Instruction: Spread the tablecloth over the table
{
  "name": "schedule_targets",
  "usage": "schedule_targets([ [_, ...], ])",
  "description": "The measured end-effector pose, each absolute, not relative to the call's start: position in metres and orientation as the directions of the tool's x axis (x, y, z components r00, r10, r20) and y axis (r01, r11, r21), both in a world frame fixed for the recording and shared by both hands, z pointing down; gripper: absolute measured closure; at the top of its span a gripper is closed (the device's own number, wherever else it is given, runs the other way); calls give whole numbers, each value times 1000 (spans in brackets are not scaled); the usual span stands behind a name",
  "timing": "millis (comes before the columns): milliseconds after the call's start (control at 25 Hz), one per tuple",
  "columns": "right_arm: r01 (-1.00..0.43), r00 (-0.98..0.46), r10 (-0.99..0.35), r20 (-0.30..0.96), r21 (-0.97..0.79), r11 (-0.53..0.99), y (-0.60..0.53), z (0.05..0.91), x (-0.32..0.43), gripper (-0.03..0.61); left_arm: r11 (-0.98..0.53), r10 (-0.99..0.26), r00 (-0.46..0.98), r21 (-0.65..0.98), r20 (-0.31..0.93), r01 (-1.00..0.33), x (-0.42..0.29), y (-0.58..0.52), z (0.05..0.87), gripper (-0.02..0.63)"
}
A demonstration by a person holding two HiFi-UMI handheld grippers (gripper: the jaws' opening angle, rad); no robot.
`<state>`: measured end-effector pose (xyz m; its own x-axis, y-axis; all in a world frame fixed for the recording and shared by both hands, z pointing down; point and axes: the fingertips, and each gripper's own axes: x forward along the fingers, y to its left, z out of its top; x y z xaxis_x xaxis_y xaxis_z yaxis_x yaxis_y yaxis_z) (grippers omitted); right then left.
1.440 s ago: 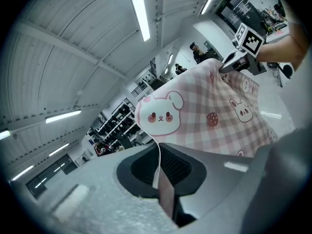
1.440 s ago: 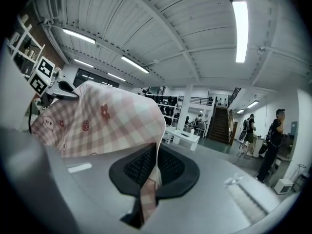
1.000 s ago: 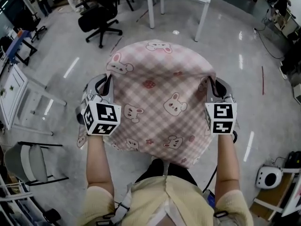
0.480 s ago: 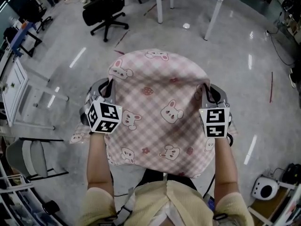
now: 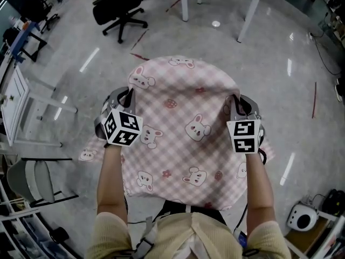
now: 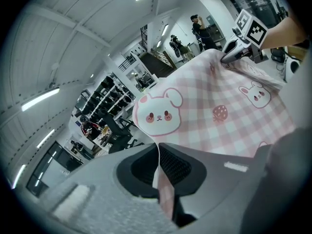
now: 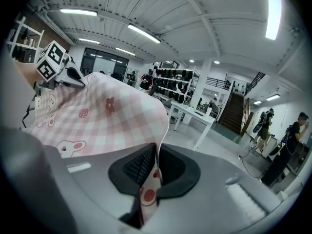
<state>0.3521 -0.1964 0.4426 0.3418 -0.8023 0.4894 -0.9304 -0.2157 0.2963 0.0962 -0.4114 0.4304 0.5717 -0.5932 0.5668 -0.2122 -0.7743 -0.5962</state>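
Plainly, the grip is the weak point. Left claw [image 6: 158,152]: pressed together on a thin edge of the tablecloth [image 5: 183,117], the fabric running up between the pads. Right claw [image 7: 156,155]: the same, pinching a fold of the cloth edge with a red print on it. Only a narrow strip sits in each pinch, so I judge a sharp flick or a snag could pull a corner free.

The cloth hangs in the air across the middle of the head view, domed between the two claws, its near part draped back toward my body. It hides everything beneath it. The only white table [image 5: 247,20] I can see stands at the top edge of the frame, well apart from the cloth, with bare floor [image 5: 291,53] between.

Further risks, as I judge them:
- loose flaps at lower left and lower right could trail on the floor or catch my legs;
- if one claw drops ahead of the other, the cloth lands skewed;
- laying it blind, I may miss the edge.

Pose: both forearms [image 5: 110,182] reach forward, roughly parallel and well apart. The claws sit about level in the frame, pointing forward and somewhat down, marker cubes [image 5: 122,127] uppermost.
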Motion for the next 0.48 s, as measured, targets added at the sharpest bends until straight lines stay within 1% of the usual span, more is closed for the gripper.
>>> schedule_targets([
  [200,-931,338,-778,530,308,-195,-205,468,360,557,-778,-592,554,-595,585,-202,105,-423,455,599],
  [480,-931,328,-757,565,330,-157,-199,486,344,552,-787,-589,541,-578,601,-215,90,-417,474,594],
])
